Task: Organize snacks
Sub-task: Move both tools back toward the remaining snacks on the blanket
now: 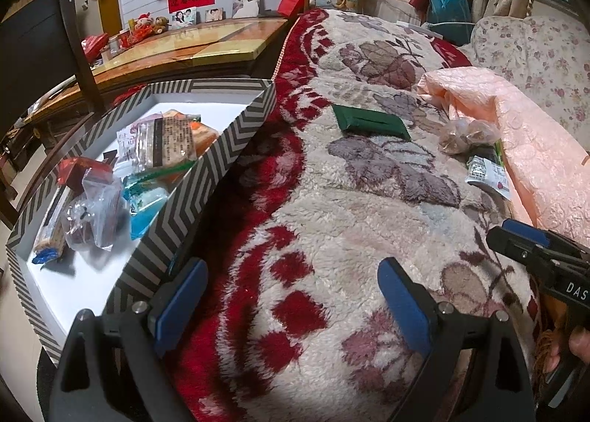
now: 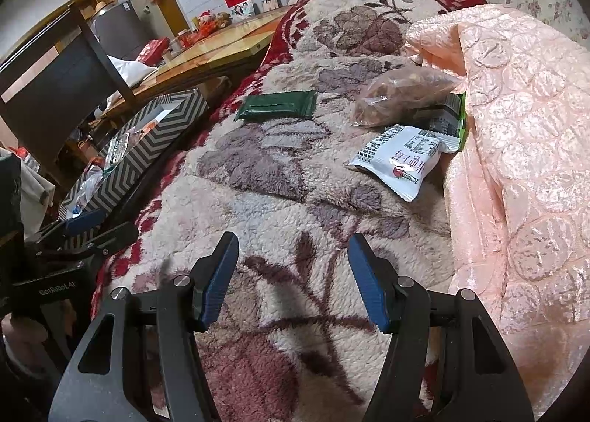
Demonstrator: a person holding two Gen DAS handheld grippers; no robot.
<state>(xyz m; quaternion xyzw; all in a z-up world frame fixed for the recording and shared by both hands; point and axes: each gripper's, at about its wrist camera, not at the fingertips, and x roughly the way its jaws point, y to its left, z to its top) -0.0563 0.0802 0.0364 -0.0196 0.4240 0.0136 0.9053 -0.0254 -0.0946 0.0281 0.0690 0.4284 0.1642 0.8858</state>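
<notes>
Over the fleecy blanket [image 2: 258,208] I hold my right gripper [image 2: 293,256] with jaws apart and empty, the left gripper [image 1: 291,278] likewise spread and empty. Only my right view shows the white snack packet [image 2: 398,160] beyond the fingers, touching the clear nut bag [image 2: 402,97]; the green packet [image 2: 278,105] lies apart. My left view alone looks into the chevron box [image 1: 217,160], snacks inside. Pink quilt [image 2: 516,127] crowds the right.
</notes>
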